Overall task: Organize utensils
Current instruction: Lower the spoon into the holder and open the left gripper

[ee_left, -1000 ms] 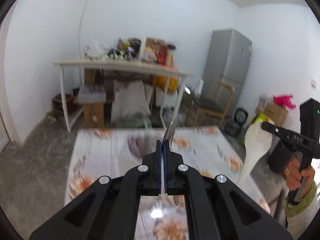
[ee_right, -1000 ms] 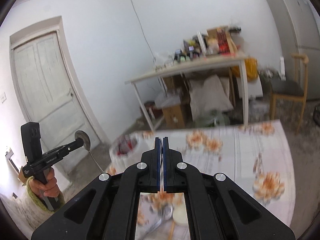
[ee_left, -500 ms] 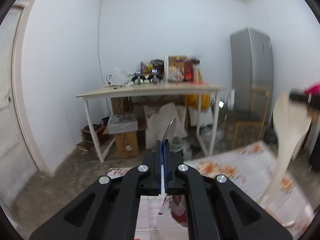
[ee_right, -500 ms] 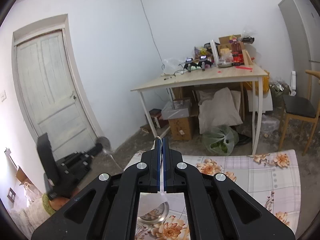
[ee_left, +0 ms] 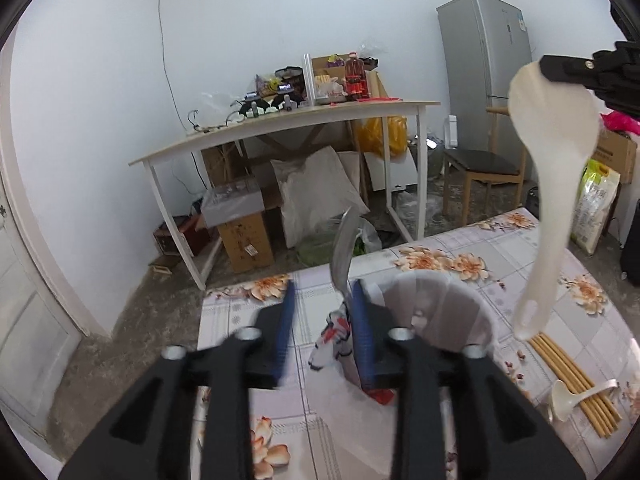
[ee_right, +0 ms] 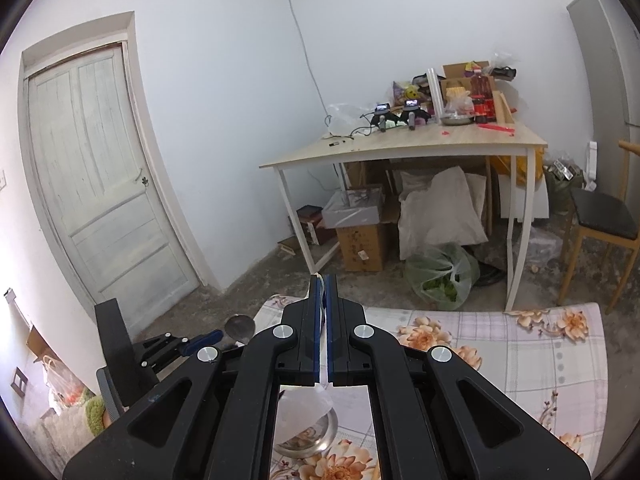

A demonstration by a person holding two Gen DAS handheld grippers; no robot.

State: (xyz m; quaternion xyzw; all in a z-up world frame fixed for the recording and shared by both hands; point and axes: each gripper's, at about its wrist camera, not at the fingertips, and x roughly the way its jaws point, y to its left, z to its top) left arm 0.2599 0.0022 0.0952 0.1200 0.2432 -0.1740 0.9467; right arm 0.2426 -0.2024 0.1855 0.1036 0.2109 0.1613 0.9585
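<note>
Low in the left wrist view, the left tool (ee_left: 322, 312) has just been opening: its blue pads stand apart, and the metal spoon (ee_left: 343, 248) sits upright between them, leaning against the right-hand pad, apparently no longer pinched. Just past the fingers, at lower centre, stands the white utensil holder (ee_left: 448, 312) on the floral bench (ee_left: 500, 240). The spoon's handle end is hidden, so whether it already sits inside the holder cannot be told.

The right tool (ee_right: 323, 340) is clamped shut on the white ladle (ee_left: 552, 152), which hangs bowl-up at the right of the frame, its handle tip just above and to the right of the holder's rim.

To do this step well, the left tool should probably back away straight, so neither pad drags the spoon over. The ladle likely wants lowering handle-first into a free compartment before the grip loosens.

Further right on the bench lie chopsticks (ee_left: 572, 380) and a small white spoon (ee_left: 568, 400), not yet sorted.
</note>
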